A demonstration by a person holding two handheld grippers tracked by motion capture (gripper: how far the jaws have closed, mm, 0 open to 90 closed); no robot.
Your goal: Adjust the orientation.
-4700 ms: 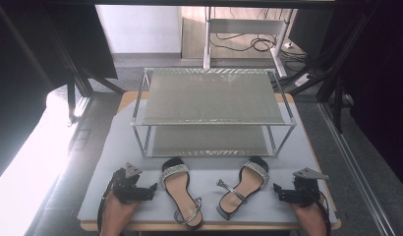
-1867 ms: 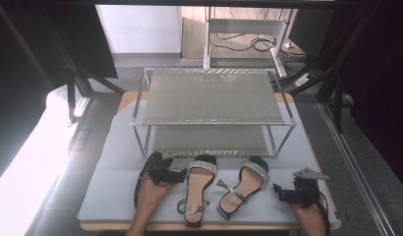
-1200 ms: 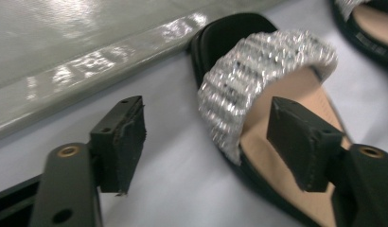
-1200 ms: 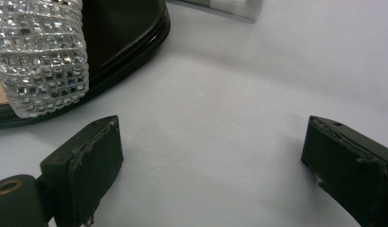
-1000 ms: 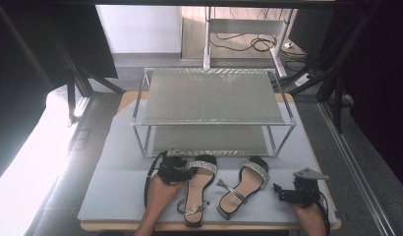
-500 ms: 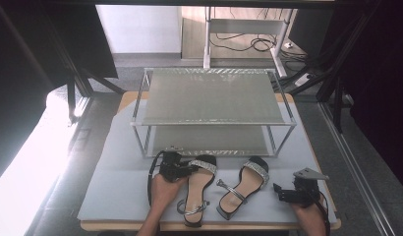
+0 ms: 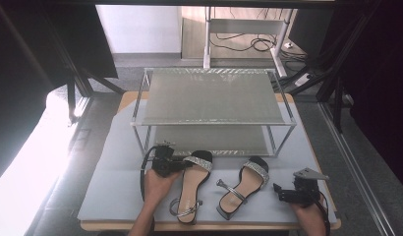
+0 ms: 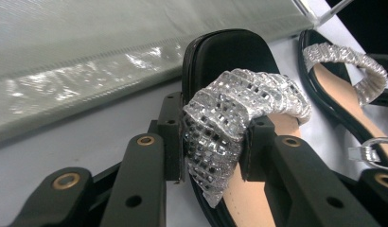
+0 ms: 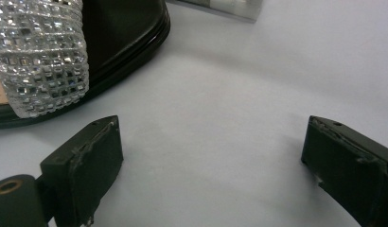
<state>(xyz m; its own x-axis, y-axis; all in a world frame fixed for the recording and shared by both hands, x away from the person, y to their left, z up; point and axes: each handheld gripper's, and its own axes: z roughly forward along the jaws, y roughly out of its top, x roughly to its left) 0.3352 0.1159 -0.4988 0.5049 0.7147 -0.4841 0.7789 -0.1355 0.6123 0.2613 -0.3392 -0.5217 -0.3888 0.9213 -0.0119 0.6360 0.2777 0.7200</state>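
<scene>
— On the counter (image 7: 111,196), what's the left tool (image 8: 211,156) doing?
— Clamped tight on the left sandal's sparkly strap (image 8: 239,109), before the wire rack (image 7: 212,98).
— And the right tool (image 9: 211,161)?
— Jaws wide apart, holding nothing, beside the right sandal (image 7: 241,187).

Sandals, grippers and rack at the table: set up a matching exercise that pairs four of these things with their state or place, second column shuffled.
Things:
1. left gripper
2. right gripper
3. left sandal
4. rack

States or places:
A. stands at the far side of the mat, both shelves bare
B. jaws wide apart over bare mat
C. jaws pinched on a sparkly strap
D. held by its toe strap, beside the other sandal

Pairs: 1-C, 2-B, 3-D, 4-A
</scene>
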